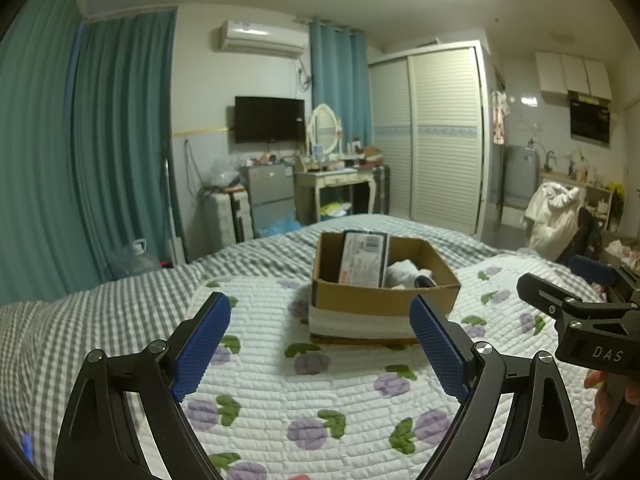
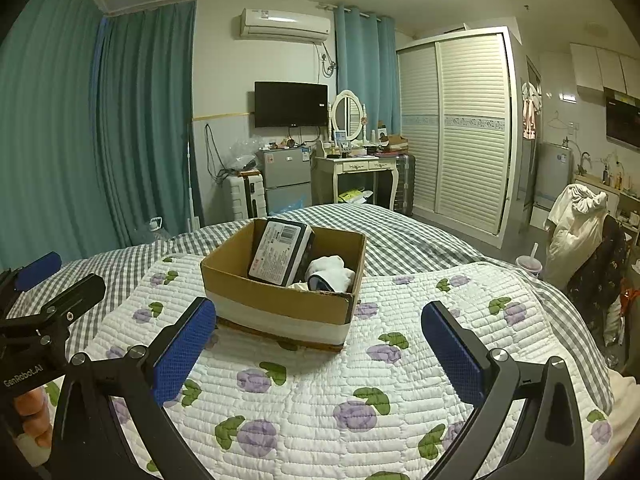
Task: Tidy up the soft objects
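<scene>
Bedroom scene: teal curtains (image 2: 132, 120) on the left wall, white wall air conditioner (image 2: 286, 24) above a black wall-mounted TV (image 2: 291, 104), white louvred sliding wardrobe (image 2: 464, 128) to the right, cream dressing table with oval mirror (image 2: 354, 160) between TV and wardrobe. Bed with grey-white checked sheet (image 1: 80, 320) carries a white quilted cover with purple flower print (image 2: 320, 400). Open brown cardboard box (image 2: 280, 300) sits on the quilt, ahead of both tongs; inside it a dark flat package with a white label (image 2: 280, 254) leans upright, with a white soft cloth bundle (image 2: 330, 272) beside it. Left tongs (image 1: 320, 344) spread wide, holding nothing. Right tongs (image 2: 316, 352) likewise spread and holding nothing.
</scene>
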Motion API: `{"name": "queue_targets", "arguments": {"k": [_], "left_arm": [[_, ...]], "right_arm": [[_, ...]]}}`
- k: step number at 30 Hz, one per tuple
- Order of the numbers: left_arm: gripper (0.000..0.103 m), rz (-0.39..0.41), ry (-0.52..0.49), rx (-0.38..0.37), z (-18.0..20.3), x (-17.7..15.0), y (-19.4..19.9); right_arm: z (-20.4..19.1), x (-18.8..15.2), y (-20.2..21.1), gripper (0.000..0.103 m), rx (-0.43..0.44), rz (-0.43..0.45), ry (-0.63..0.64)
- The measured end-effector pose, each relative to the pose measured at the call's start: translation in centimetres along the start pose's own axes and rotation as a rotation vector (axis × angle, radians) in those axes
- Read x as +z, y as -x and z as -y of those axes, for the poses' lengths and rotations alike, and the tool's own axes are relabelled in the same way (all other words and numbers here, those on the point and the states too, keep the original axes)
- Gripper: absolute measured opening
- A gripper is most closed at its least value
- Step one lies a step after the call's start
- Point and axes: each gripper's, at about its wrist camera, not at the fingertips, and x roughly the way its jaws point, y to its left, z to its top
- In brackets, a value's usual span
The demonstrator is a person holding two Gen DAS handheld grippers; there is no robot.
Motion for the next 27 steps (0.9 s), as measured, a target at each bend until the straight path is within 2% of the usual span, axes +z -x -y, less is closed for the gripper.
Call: {"name": "queue_targets", "arguments": {"k": [27], "left_arm": [[0.092, -0.01, 0.006, 0.001, -0.09, -0.33, 0.02]], "right_arm": [[0.01, -0.23, -0.07, 0.103, 0.001, -0.007, -0.003]]}}
